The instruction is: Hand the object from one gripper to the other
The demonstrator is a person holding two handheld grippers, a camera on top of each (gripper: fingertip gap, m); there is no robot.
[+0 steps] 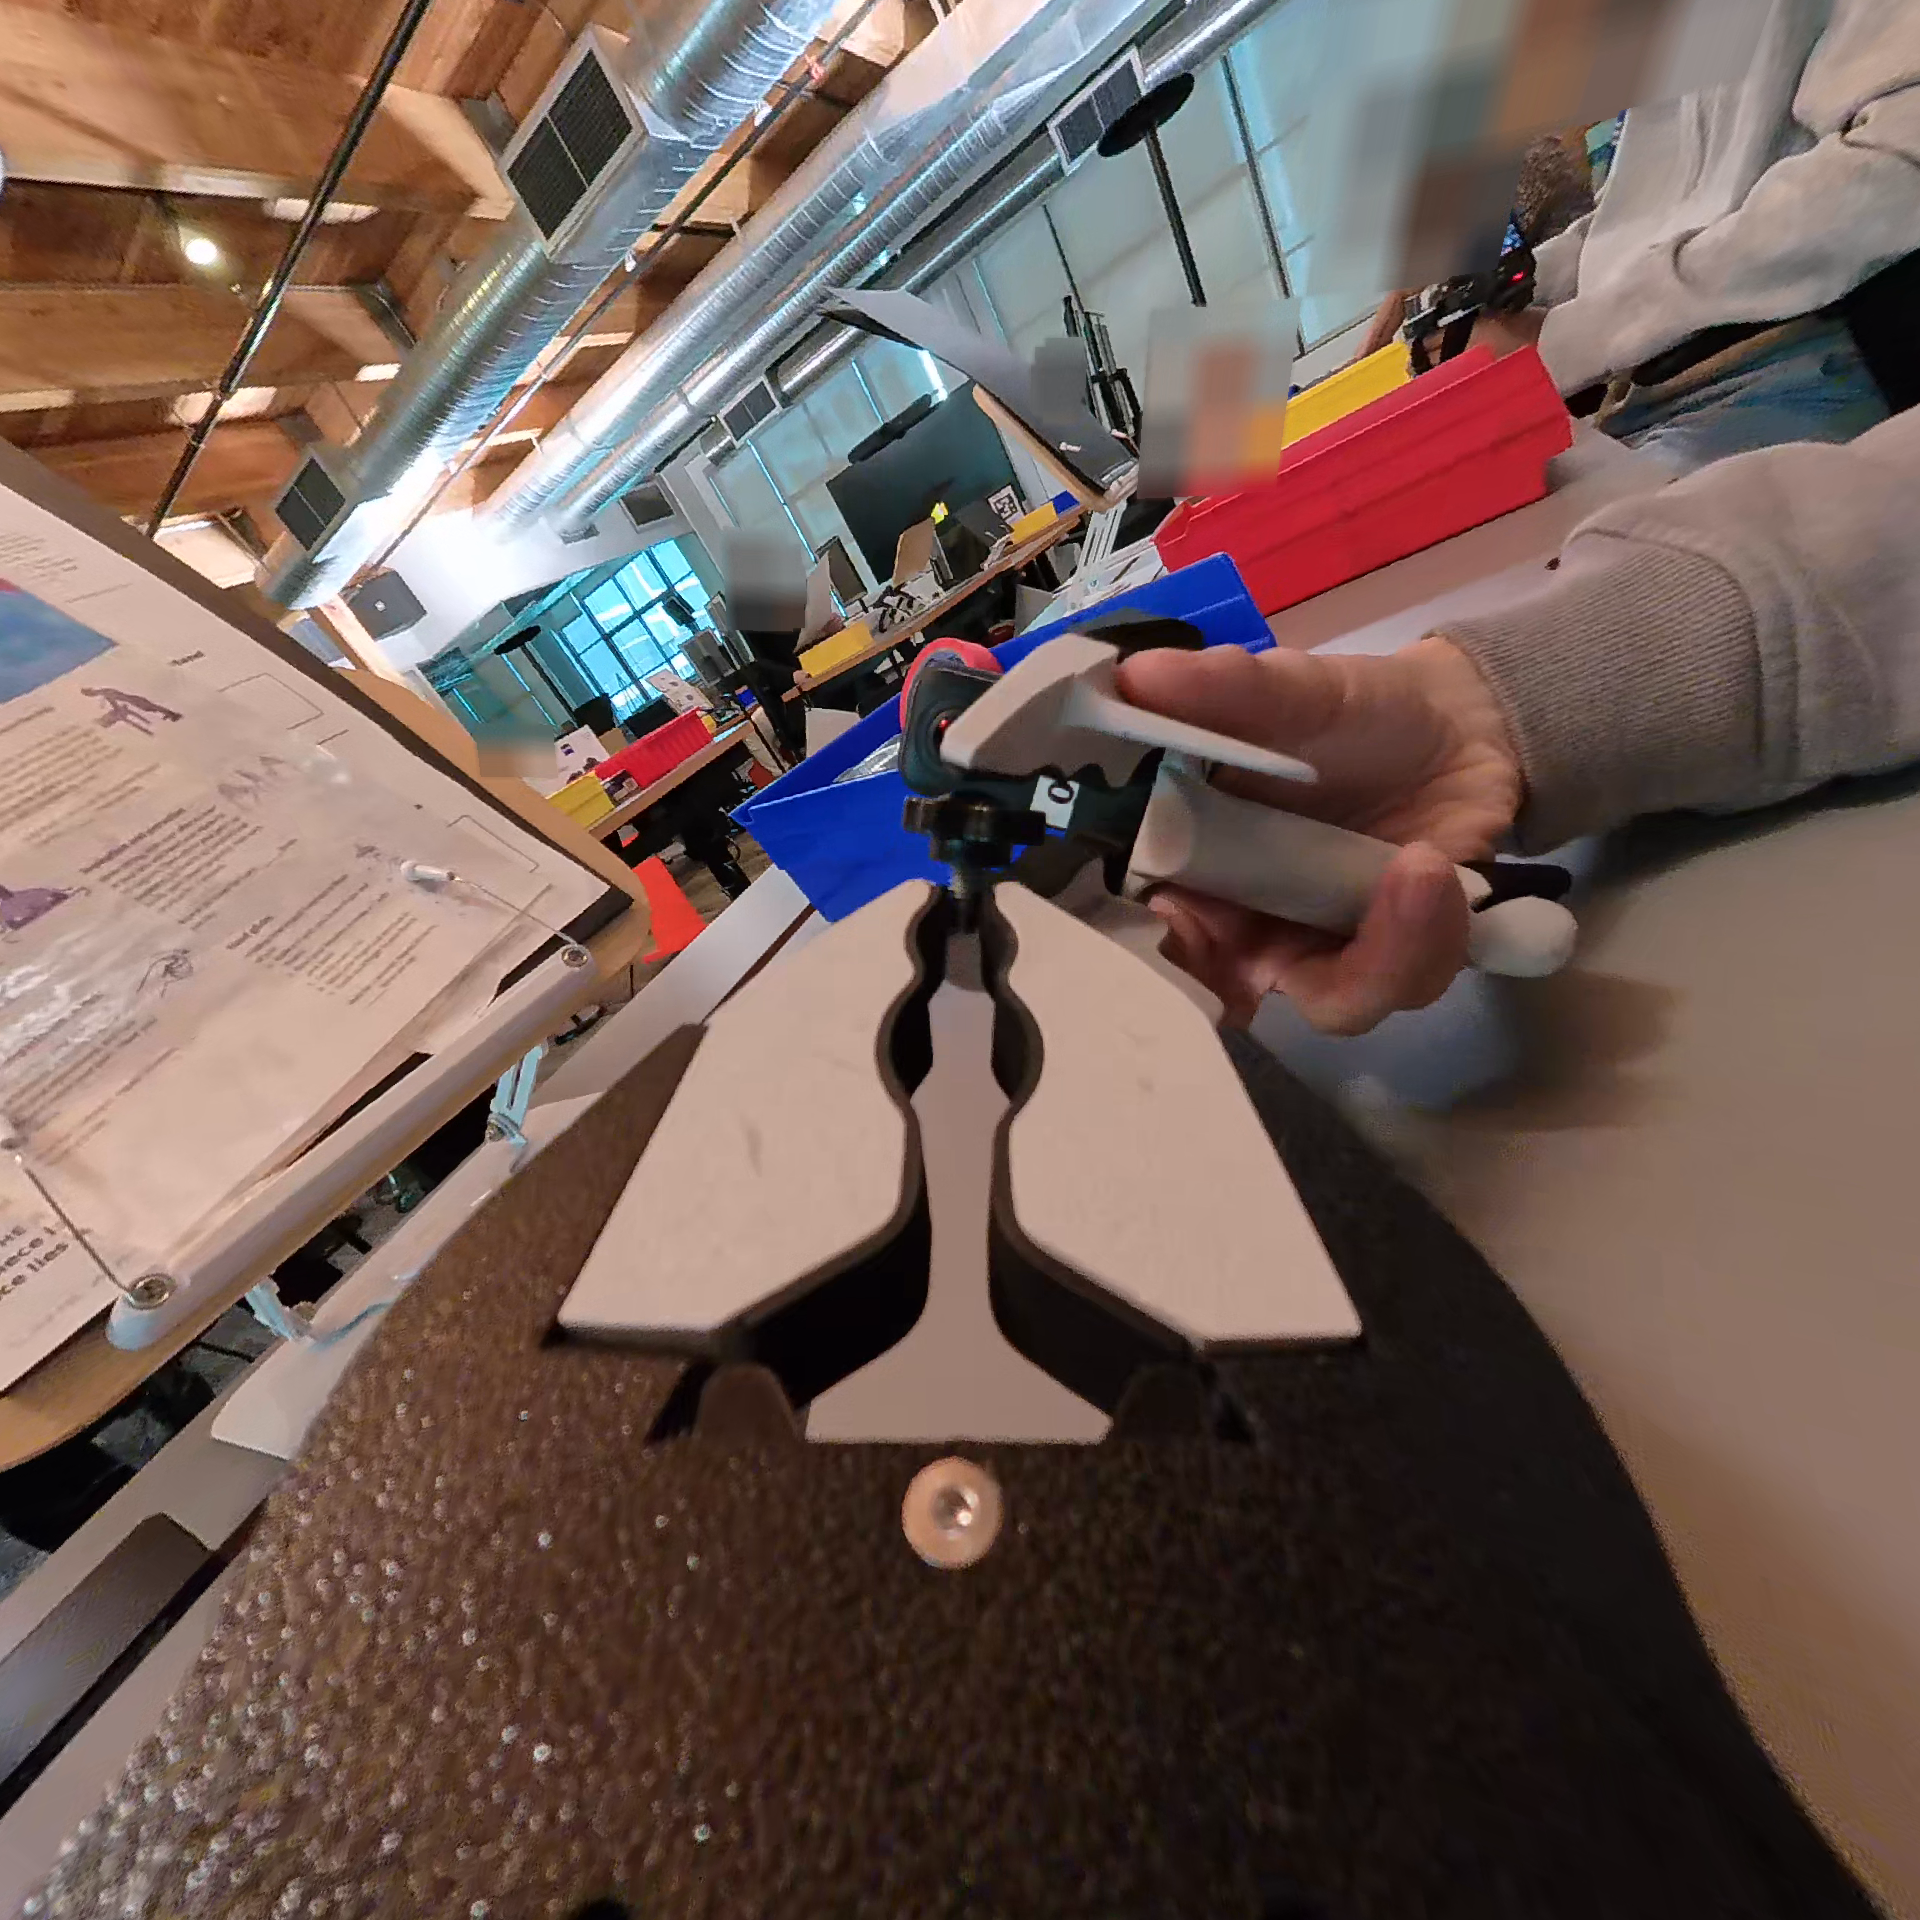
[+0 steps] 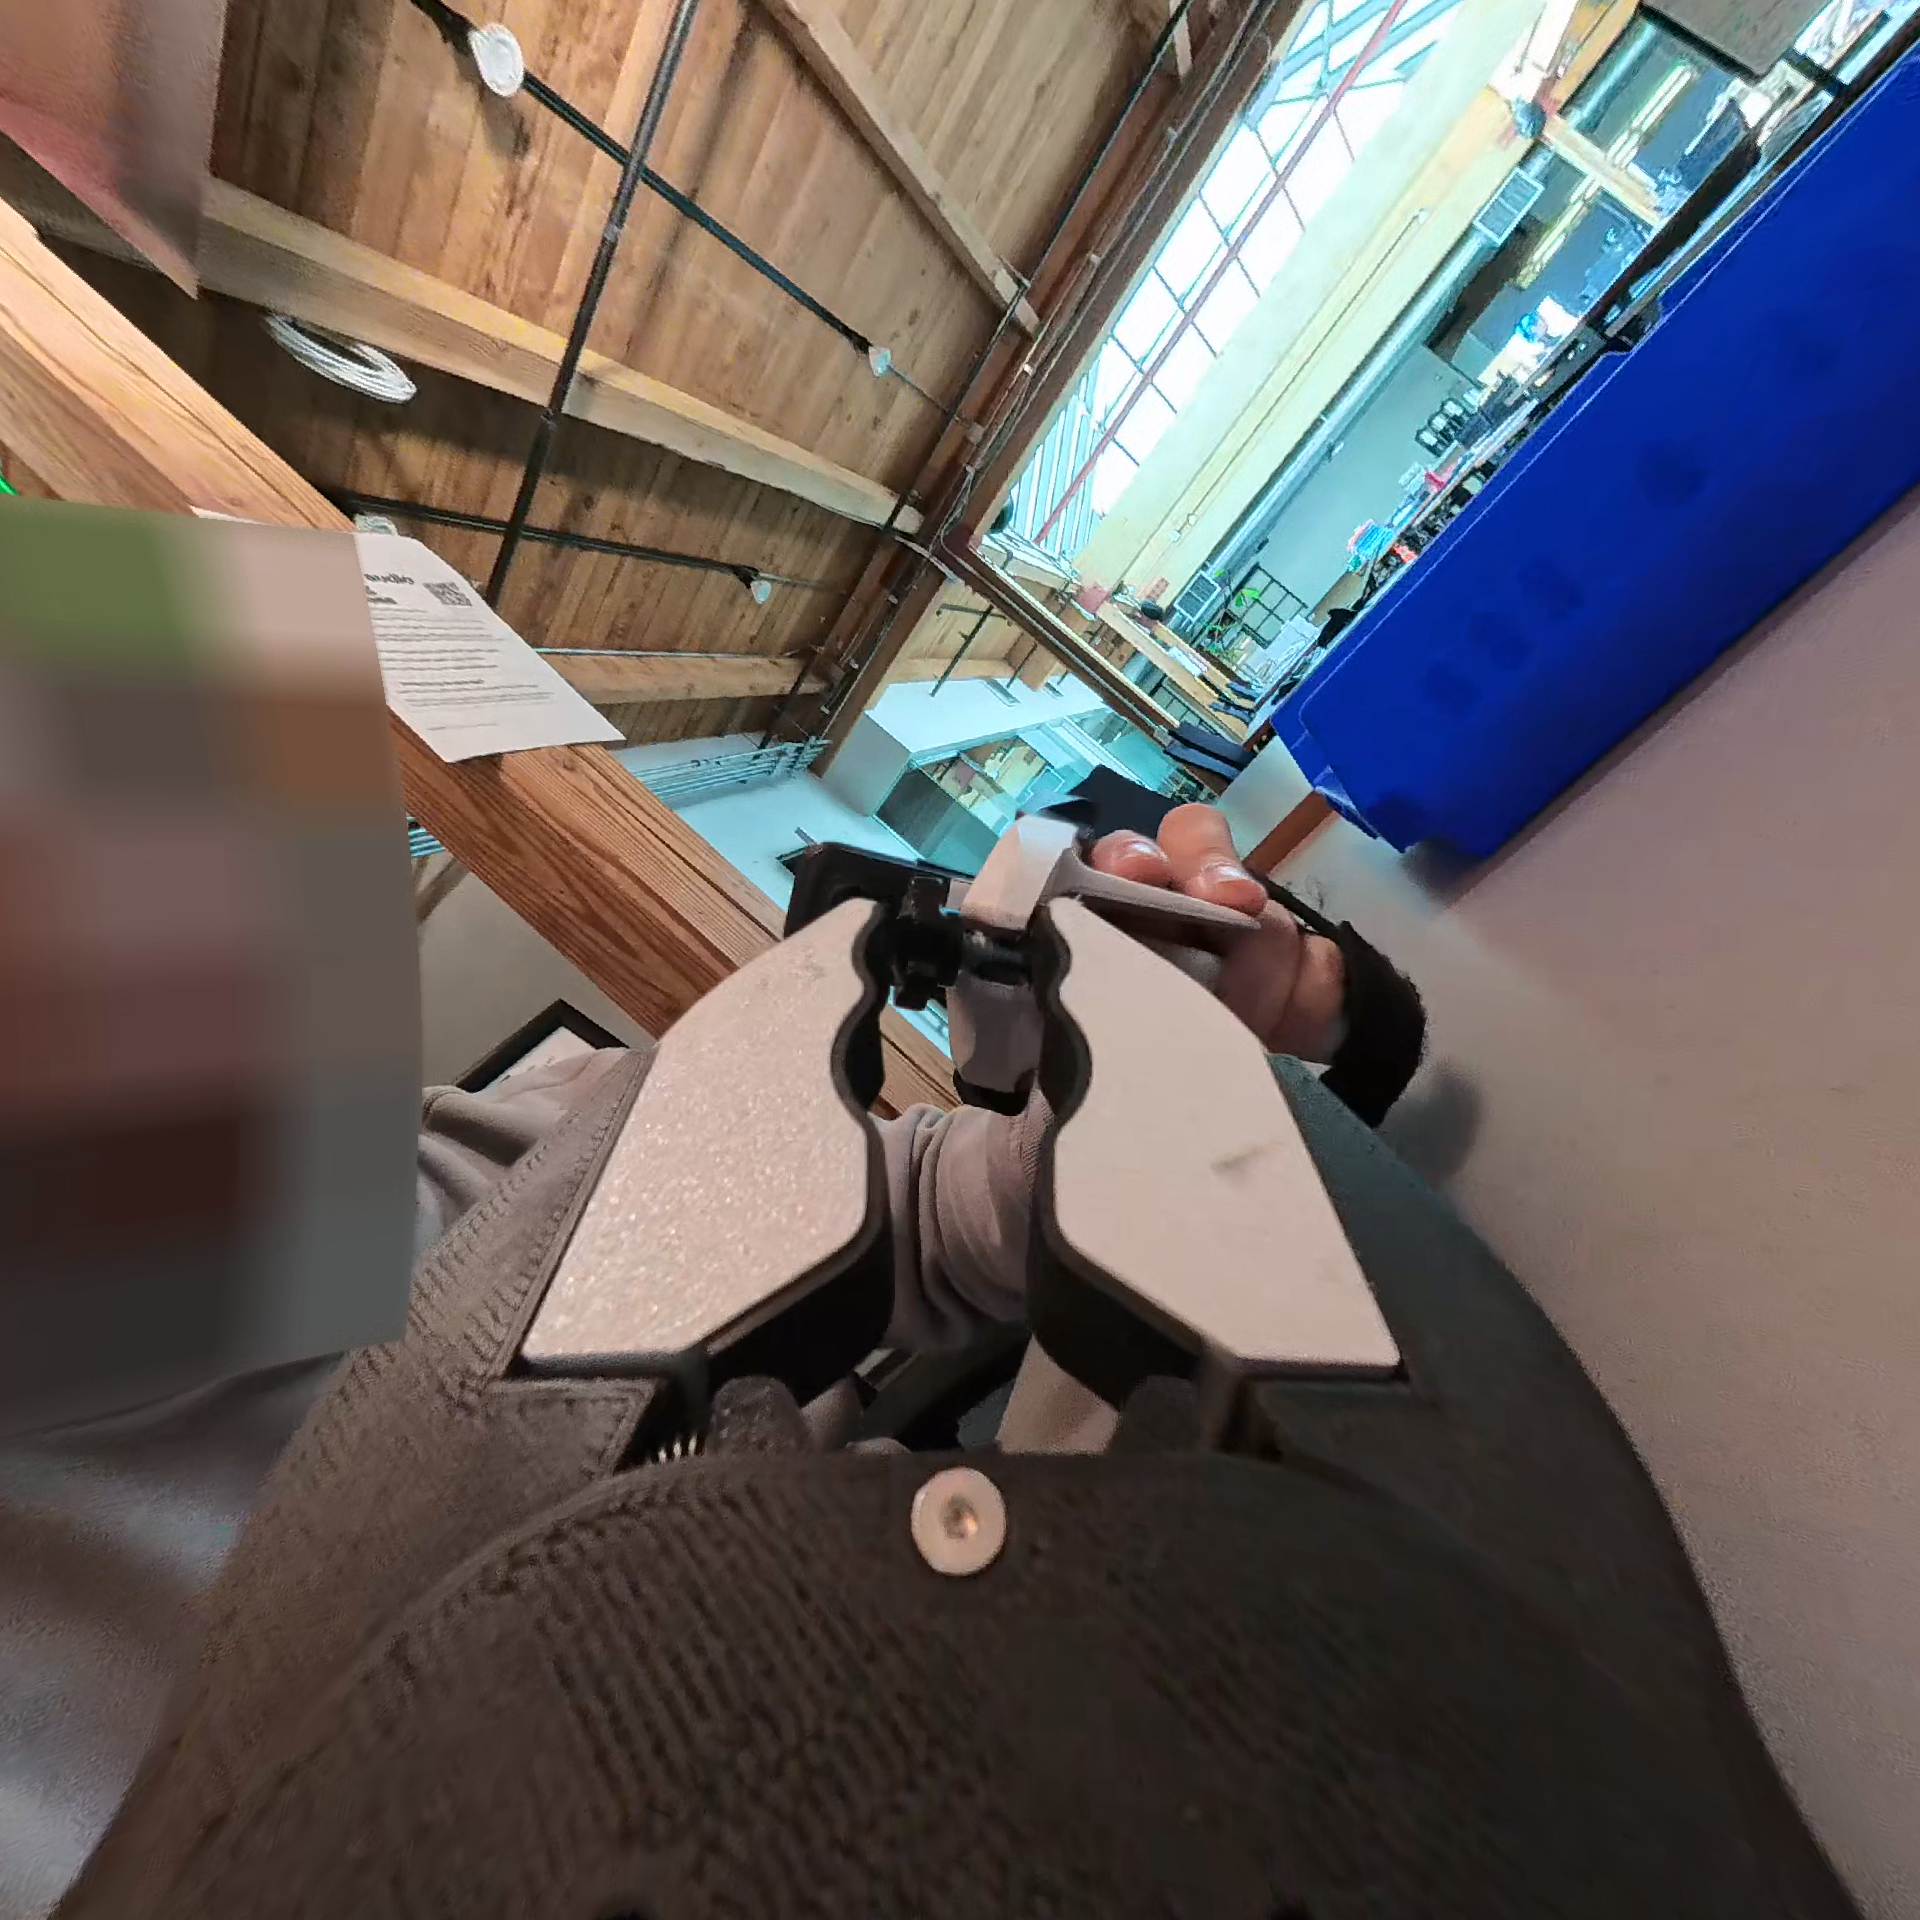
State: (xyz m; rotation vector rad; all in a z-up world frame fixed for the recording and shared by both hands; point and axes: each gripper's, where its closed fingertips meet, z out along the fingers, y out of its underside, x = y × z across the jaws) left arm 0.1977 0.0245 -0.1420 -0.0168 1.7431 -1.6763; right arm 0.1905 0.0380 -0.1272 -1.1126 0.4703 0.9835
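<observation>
Left tongs (image 1: 961, 935) and right tongs (image 2: 961, 971) both stand a little apart, holding nothing. Beyond their tips, blue bin (image 1: 831, 831) sits on grey worktop (image 1: 1714, 1143). A printed sheet (image 1: 208, 831) stands left.

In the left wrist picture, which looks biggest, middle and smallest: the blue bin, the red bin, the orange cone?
As they look in that view:
1. red bin
2. blue bin, close to the red one, and nearer the camera, so unsure
3. orange cone, clearly smallest
</observation>
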